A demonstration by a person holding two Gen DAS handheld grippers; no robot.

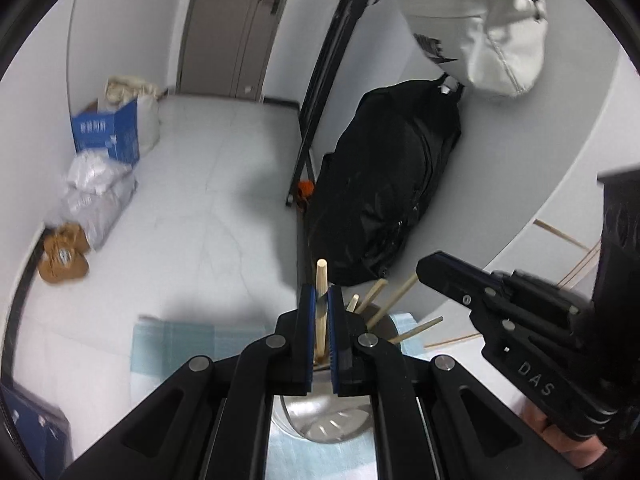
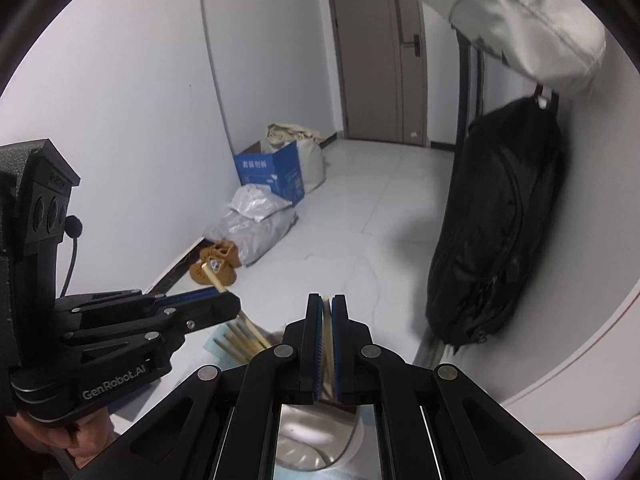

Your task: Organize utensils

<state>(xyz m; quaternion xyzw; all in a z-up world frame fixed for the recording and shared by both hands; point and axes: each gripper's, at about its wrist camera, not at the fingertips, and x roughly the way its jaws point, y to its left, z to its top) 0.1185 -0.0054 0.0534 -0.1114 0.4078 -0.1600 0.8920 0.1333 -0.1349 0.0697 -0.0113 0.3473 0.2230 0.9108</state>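
Note:
In the left wrist view my left gripper is shut on a pale wooden chopstick that stands almost upright over a steel utensil holder. Several more chopsticks lean in the holder, fanned to the right. My right gripper comes in from the right, held by a hand. In the right wrist view the right gripper is shut on another chopstick that reaches down into the holder. The left gripper is at the left with its chopstick sticking up.
The holder stands on a light blue mat near the round white table's edge. Loose chopsticks lie on the table at the right. Beyond the edge hang a black backpack and a white bag; boxes and bags sit on the floor.

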